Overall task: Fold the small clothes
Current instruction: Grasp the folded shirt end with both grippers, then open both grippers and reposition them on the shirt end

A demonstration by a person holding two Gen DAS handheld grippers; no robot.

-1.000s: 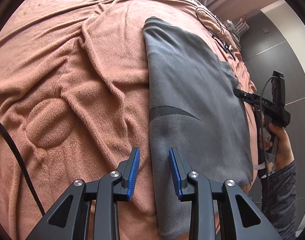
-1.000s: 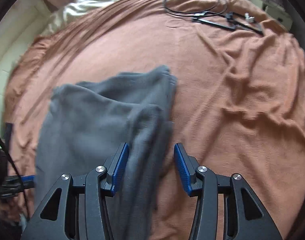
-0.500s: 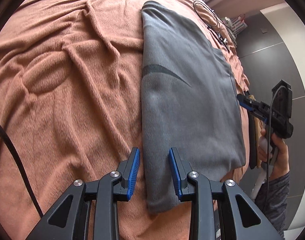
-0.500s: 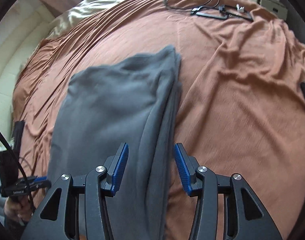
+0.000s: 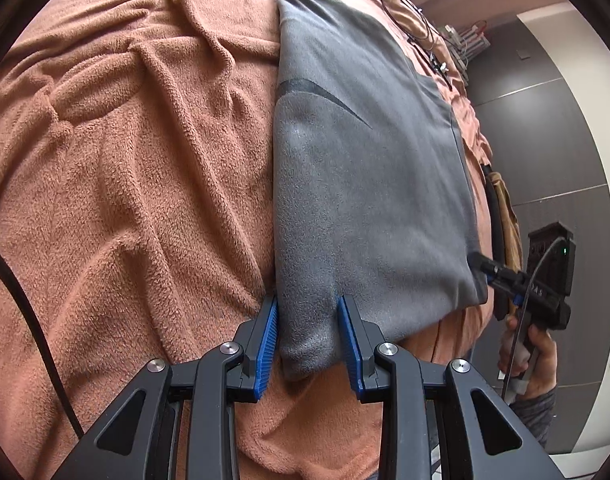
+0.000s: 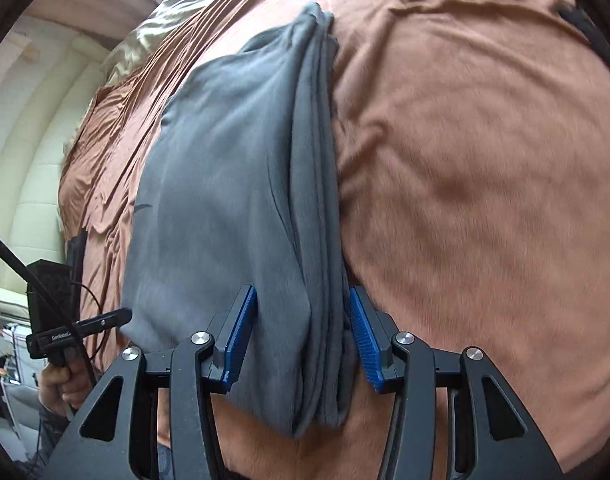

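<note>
Two tongs [image 5: 308, 312] [image 6: 301, 304] straddle one grey garment [image 5: 365, 168].

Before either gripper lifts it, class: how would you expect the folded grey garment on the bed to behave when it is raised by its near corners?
The grey garment looks fleecy and soft, so it would probably sag between the corners. Its stacked layers along the right edge may slide apart. The plush brown blanket would likely drag on it.

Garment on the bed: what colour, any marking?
The garment is grey, with one darker curved stripe across it; the left wrist view shows it best.
</note>
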